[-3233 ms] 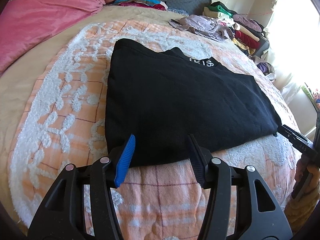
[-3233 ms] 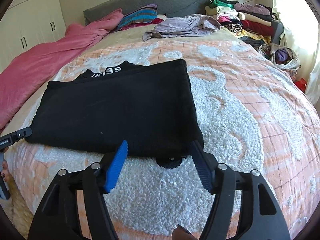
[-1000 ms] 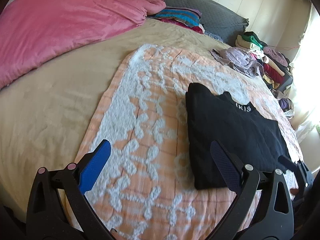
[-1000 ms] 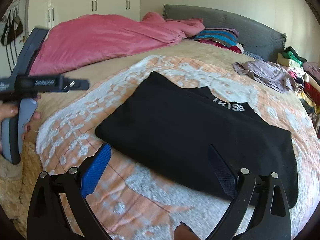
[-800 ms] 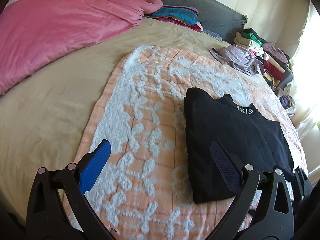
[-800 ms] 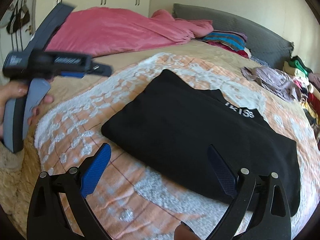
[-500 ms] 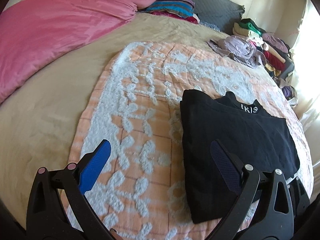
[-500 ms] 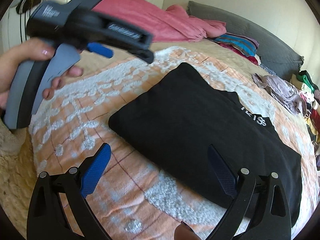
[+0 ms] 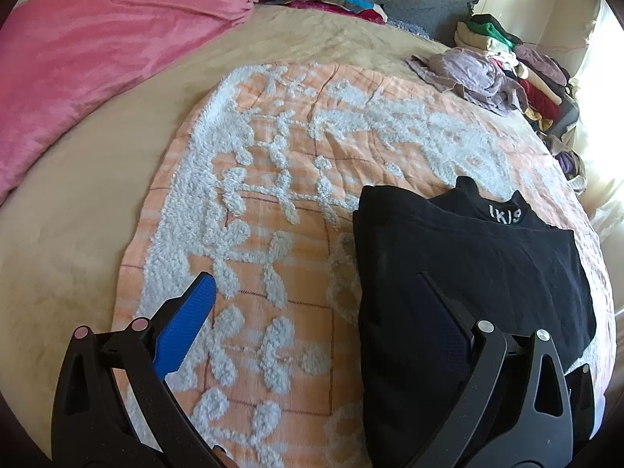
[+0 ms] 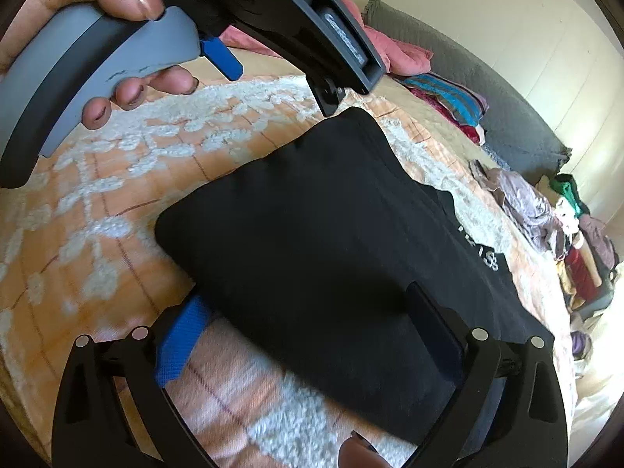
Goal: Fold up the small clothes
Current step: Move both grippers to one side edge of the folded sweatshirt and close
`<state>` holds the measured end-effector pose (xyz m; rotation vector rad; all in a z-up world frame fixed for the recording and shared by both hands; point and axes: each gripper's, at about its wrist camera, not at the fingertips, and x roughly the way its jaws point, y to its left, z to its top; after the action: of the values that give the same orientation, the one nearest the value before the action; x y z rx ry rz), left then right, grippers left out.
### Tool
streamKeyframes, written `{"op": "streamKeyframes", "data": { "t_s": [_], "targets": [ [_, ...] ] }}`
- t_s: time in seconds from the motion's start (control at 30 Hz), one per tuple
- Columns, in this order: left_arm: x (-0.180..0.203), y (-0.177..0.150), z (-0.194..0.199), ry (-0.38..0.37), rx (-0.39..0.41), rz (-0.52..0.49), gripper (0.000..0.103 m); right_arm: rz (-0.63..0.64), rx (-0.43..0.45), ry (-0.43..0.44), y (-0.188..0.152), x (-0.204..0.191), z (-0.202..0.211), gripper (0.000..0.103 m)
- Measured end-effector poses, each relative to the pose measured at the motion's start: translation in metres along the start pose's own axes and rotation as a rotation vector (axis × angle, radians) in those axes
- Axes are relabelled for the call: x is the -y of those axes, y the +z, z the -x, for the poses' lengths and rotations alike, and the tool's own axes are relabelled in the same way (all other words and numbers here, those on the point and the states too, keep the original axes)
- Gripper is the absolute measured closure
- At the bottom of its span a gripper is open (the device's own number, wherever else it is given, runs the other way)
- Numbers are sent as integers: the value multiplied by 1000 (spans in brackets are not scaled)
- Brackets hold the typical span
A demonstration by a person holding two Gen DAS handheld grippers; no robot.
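Lying folded on the orange blanket (image 9: 296,202) (collar lettering showing), the black garment (image 9: 460,273) sits beneath both wide-spread claws, left claw (image 9: 316,312) and right claw (image 10: 304,331), neither gripping.

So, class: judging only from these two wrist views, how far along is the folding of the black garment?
Done: the black garment lies on the orange blanket folded into a flat rectangle, collar lettering showing. In hand: nothing; the left gripper and right gripper are open. Left: probably one more fold.
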<state>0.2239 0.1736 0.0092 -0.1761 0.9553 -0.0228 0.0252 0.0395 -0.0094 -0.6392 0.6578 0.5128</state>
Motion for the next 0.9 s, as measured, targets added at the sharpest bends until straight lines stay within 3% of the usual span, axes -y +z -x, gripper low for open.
{"op": "streamKeyframes", "data": {
  "t_s": [0.37,0.43,0.47,0.53,0.63,0.73,0.9],
  "targets": [
    [5,6,-25,-37,-55,27,10,30,42,-71,12,0,-13,9],
    [8,8,-29,-43,-61,24,10,29,67,-59,12,0,-8,33],
    [10,9,-31,-43,-66,21,10,21,86,-34,11,2,-4,38],
    [14,9,-33,-50,-70,14,10,10,118,-14,8,5,4,59],
    [19,11,-36,-53,-77,4,10,9,157,-14,5,6,14,83],
    [25,12,-39,-62,-85,-1,10,4,176,-16,3,9,20,90],
    [35,15,-42,-57,-88,-27,10,-23,212,-20,0,16,30,93]
  ]
}}
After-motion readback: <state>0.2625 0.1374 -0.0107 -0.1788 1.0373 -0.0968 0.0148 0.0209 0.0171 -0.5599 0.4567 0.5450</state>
